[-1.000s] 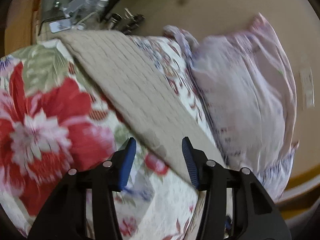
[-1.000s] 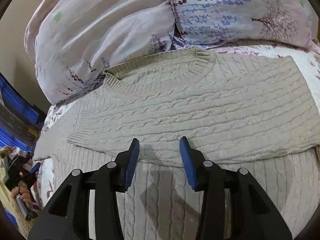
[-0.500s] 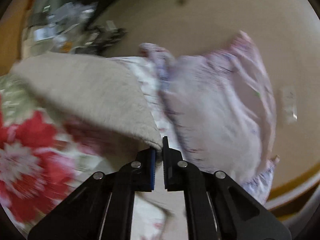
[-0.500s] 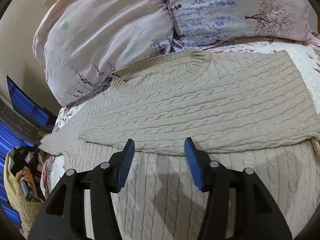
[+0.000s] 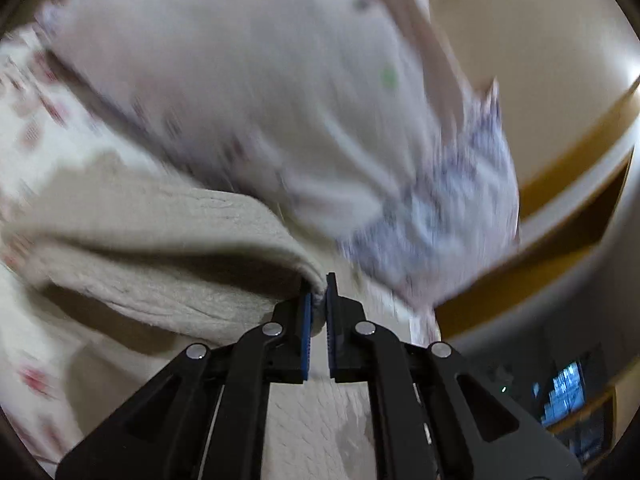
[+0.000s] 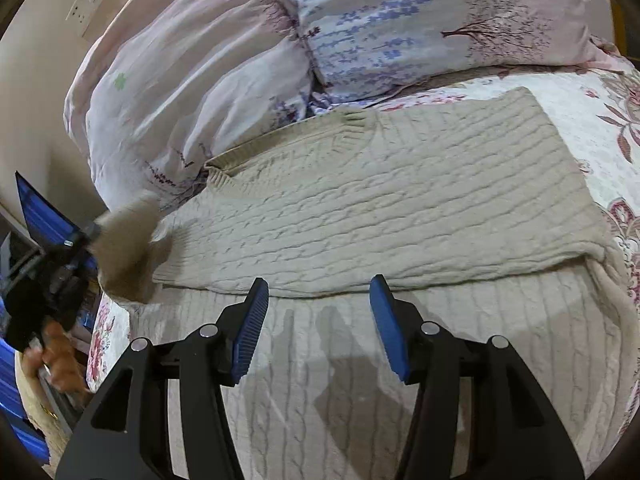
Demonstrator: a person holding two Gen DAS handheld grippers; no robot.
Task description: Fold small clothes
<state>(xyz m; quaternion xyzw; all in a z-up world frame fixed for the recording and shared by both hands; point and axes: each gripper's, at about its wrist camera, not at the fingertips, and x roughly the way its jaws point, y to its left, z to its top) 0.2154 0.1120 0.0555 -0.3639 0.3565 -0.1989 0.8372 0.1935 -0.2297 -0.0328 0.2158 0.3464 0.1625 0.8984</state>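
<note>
Left claw point(image 5: 319, 304): clamped on a fold of the beige cable-knit sweater point(image 6: 400, 208). In the left wrist view the knit point(image 5: 160, 248) is pinched between the blue pads point(image 5: 306, 320), cloth bunched in the narrow gap, and the rest of that piece drapes off to the left of frame, lifted off the floral quilt point(image 5: 60, 128). That view is heavily motion-blurred, so fine detail is unreadable.

Same claw shows in the right wrist view at left edge, mid-height point(image 6: 86, 236), blurred, with a lump of beige knit hanging from its tip. Looks like the sleeve end but I can't confirm through the blur. The person's hand point(image 6: 56, 360) holding it is at lower left.

Right claw point(image 6: 316, 308): wide open, gripping nothing. Fingers point(image 6: 250, 328) sit over the lower part of the sweater, lower centre of frame, shadows falling on the knit below. Can't tell whether the tips touch the fabric.

Sweater lies flat across the bed, filling centre and lower frame of the right wrist view. Ribbed collar point(image 6: 352, 118) at upper centre, up against the pillows. One layer is folded across the body, with a horizontal edge running just ahead of the right claw's fingertips.

Two pillows along the top of frame: pink one point(image 6: 180, 80) upper left, lavender-print one point(image 6: 440, 28) upper right. Floral quilt also visible at right edge point(image 6: 600, 120).
</note>
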